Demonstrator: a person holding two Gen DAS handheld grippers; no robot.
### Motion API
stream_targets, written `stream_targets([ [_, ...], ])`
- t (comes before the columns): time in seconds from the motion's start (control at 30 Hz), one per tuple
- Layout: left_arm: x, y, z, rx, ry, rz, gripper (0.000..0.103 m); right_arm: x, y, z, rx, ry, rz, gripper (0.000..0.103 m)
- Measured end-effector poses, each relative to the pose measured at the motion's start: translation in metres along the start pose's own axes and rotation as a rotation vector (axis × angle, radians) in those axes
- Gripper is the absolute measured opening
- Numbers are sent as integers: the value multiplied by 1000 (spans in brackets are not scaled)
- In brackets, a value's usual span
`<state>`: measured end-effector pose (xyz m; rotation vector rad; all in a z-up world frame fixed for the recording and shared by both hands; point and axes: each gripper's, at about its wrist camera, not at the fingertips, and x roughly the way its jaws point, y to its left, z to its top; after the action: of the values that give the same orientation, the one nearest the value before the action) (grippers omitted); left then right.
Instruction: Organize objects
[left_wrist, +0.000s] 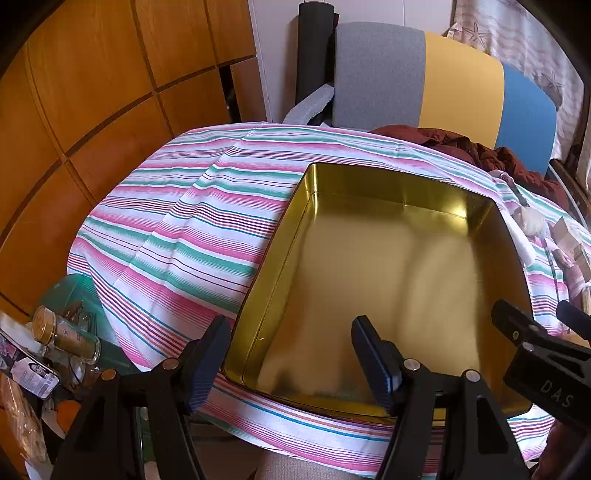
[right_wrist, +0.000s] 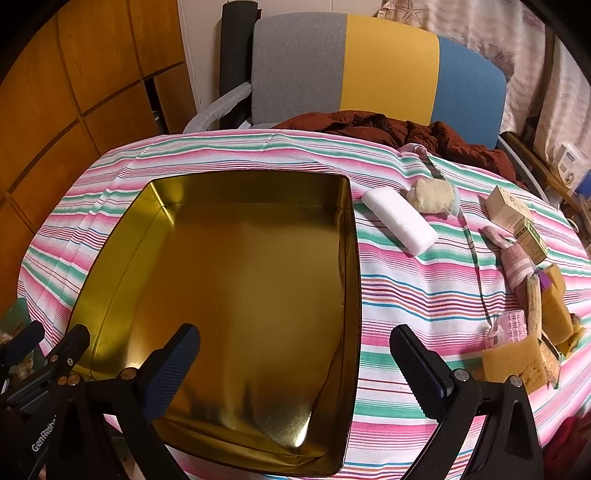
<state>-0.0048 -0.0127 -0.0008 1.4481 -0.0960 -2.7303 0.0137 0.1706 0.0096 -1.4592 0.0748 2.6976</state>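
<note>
An empty gold tin tray (left_wrist: 388, 258) (right_wrist: 240, 266) lies on the striped tablecloth (left_wrist: 184, 229). My left gripper (left_wrist: 291, 360) is open and straddles the tin's near left wall, one finger outside it and one over the tin's floor. My right gripper (right_wrist: 297, 358) is open wide across the tin's right wall. Neither holds anything. To the right of the tin lie a white block (right_wrist: 399, 219), a cream mesh bundle (right_wrist: 432, 195), two small cardboard boxes (right_wrist: 506, 208), a pink cloth (right_wrist: 517, 264) and yellow sponges (right_wrist: 517, 360).
A chair with a grey, yellow and blue back (right_wrist: 369, 70) stands behind the table, a dark red jacket (right_wrist: 406, 133) on it. Wooden cabinet doors (left_wrist: 92, 92) fill the left. A spice jar (left_wrist: 66, 334) and clutter sit below the table's left edge.
</note>
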Motion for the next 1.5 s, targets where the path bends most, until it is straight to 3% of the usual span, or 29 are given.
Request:
stream_targets([
  [0.57,-2,0,-2,-11,-3,-25,69,-3,2,-1,-15,-4,-1,103],
  [1.0,-3,-10,-4,-2,-16,-54,69,-17,-18,-2,-4,-36,-5,103],
  [1.17,-10,-22,-12,16,-35,-115,69,-33,-47,-5,16,-84,-29,103],
  [1.33,-11,-43,-19,27,-3,-307,69,-46,-95,-16,95,-124,-36,103],
  [1.5,-12,-76,-26,85,43,-390,69,-55,-157,-31,181,-136,-45,103],
])
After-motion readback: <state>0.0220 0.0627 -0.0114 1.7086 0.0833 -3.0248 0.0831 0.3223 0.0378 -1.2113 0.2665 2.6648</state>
